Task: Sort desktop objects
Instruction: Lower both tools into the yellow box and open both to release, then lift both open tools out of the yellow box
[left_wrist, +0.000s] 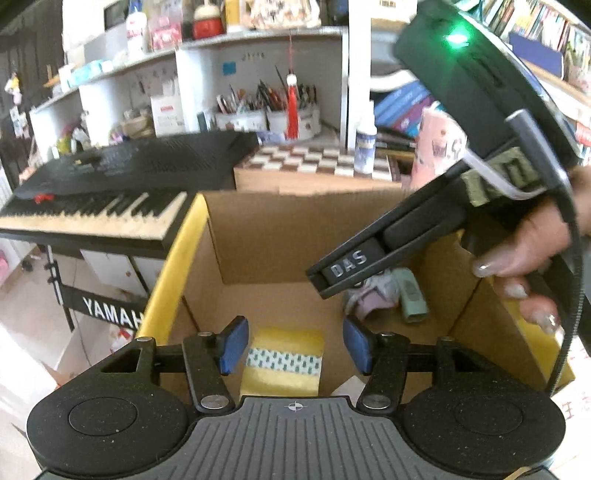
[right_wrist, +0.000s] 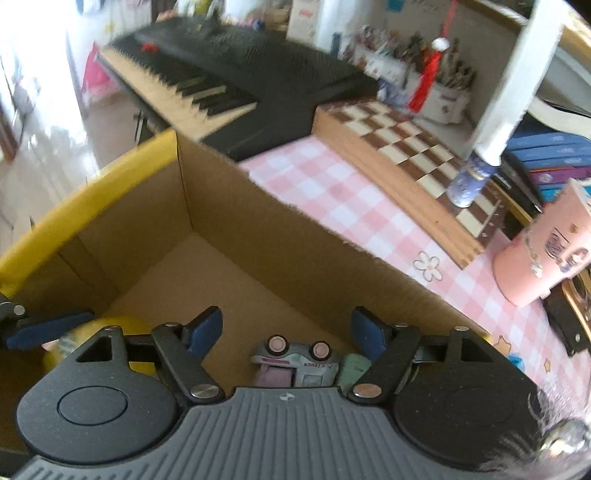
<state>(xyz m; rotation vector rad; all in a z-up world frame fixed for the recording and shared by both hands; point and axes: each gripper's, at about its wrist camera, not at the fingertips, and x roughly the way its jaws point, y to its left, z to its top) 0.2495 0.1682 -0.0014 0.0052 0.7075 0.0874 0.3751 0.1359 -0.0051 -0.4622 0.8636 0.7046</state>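
A cardboard box with a yellow-taped rim stands on the bench as the collecting bin, which is probably why both grippers hang over its open top. On the left, the left gripper is spread with nothing between its blue pads; a yellow packet lies on the box floor directly below it. Further right, the right gripper is also spread and empty, above a toy truck lying wheels-up beside a pale green item.
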